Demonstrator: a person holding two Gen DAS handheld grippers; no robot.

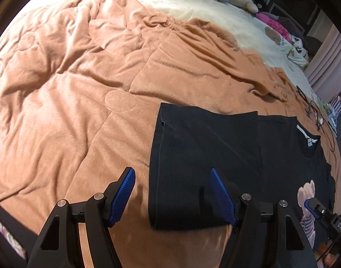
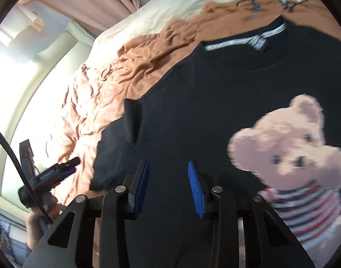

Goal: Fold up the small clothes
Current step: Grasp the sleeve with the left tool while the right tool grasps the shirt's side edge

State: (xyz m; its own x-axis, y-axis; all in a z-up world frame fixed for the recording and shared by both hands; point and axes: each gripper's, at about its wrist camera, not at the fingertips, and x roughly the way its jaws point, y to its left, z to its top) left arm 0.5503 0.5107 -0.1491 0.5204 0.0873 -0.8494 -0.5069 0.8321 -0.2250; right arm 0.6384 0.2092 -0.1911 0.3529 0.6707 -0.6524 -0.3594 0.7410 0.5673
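Both my grippers, left [image 1: 172,192] and right [image 2: 168,187], gaped empty above the black shirt [image 1: 204,156]; folded sleeve could slip open on the soft blanket [image 1: 81,89].

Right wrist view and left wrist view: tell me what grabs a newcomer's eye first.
The teddy bear print on the black T-shirt fills the right of the right wrist view. In the left wrist view, the rumpled orange blanket covers the bed, with the shirt's folded side lower right. Both hand-held grippers, left and right, hang open over it.

Glare blows out left of right view (bear print [image 2: 289,147] motion-blurred); fisheye edges bent, dark.
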